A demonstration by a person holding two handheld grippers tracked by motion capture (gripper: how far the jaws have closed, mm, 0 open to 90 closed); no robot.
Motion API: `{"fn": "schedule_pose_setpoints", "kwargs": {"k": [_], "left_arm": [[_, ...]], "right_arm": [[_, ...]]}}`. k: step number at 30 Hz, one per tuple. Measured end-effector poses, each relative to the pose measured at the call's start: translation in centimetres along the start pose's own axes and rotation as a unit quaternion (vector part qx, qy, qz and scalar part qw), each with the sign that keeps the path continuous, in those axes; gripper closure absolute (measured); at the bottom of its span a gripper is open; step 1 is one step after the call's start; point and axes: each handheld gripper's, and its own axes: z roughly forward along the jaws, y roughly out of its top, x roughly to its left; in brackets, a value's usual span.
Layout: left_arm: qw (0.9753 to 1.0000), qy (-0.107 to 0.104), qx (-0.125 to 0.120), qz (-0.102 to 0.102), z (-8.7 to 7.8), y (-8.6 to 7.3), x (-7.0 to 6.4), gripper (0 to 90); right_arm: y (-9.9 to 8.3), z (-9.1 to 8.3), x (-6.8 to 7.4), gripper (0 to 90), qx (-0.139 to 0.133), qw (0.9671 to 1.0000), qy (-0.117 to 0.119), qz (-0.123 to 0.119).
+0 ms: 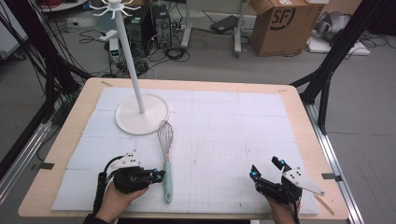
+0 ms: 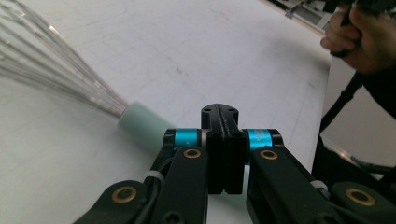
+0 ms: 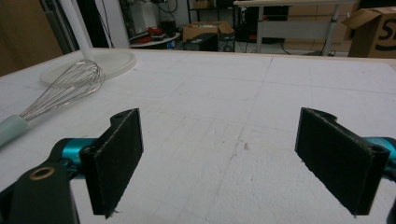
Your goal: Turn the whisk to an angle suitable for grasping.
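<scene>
Left gripper [image 1: 159, 176] sits at seven o'clock on the table [image 1: 60, 140], jaws pressed together on nothing, tips just beside the whisk [image 1: 166, 154] and its mint handle [image 2: 142, 126]. Right gripper [image 1: 266, 170] rests at five o'clock with jaws spread wide, pads [image 3: 116, 154] well apart. That whisk lies with its wire head toward twelve, touching the rim of the white stand's base [image 1: 140, 116] at eleven o'clock
</scene>
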Motion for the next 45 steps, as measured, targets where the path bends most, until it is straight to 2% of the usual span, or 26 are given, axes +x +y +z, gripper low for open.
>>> {"fn": "schedule_pose_setpoints", "kwargs": {"k": [2, 3, 5, 7, 9, 17, 22, 24, 27, 32, 36, 45], "left_arm": [[1.0000, 0.001, -0.001, -0.003, 0.5, 0.2, -0.1, 89.7], [1.0000, 0.003, 0.004, -0.006, 1.4, 0.6, -0.1, 89.7], [0.9998, 0.006, 0.021, -0.003, 2.9, 1.0, -0.4, 89.7], [0.9988, 0.019, 0.045, 0.009, 4.0, 1.3, -0.8, 89.7], [0.9985, 0.020, 0.050, 0.011, 4.4, 1.3, -1.0, 89.7], [0.9977, 0.035, 0.058, 0.007, 3.5, 0.8, 0.0, 89.7], [0.9983, 0.031, 0.050, 0.003, 3.8, 0.7, 0.3, 89.7], [0.9971, 0.041, 0.063, 0.009, 4.0, 0.6, 0.4, 89.7], [0.9969, 0.045, 0.064, 0.009, 3.9, 0.4, 0.5, 89.7], [0.9971, 0.049, 0.057, 0.003, 3.0, 0.0, 0.6, 89.7], [0.9975, 0.050, 0.050, -0.006, 1.8, -0.4, 0.8, 89.7], [0.9973, 0.061, 0.040, -0.012, -0.7, -0.9, 1.2, 89.6]], "right_arm": [[0.0, 0.0, 0.1, 14.0, 0.001, 1.0000, 0.000, 0.000], [0.0, 0.1, 0.0, 14.0, 0.001, 1.0000, -0.001, -0.003], [0.0, 0.0, 0.1, 14.0, 0.001, 1.0000, -0.001, -0.001], [0.0, 0.0, 0.0, 14.0, 0.001, 1.0000, 0.000, -0.002], [0.0, -0.2, -0.1, 14.0, -0.002, 1.0000, -0.001, 0.002], [0.1, -0.2, 0.0, 14.1, -0.004, 1.0000, 0.003, -0.001], [0.0, -0.1, 0.0, 14.1, -0.003, 1.0000, 0.001, -0.004], [0.0, -0.1, 0.1, 14.1, -0.003, 1.0000, 0.001, -0.002], [0.0, -0.1, 0.0, 14.1, -0.003, 1.0000, 0.000, -0.002], [0.1, -0.1, 0.1, 14.1, -0.004, 1.0000, 0.001, -0.003], [0.0, -0.1, 0.0, 14.1, -0.004, 1.0000, 0.001, -0.001], [0.0, -0.1, 0.1, 14.1, -0.001, 1.0000, -0.001, -0.004]]}}
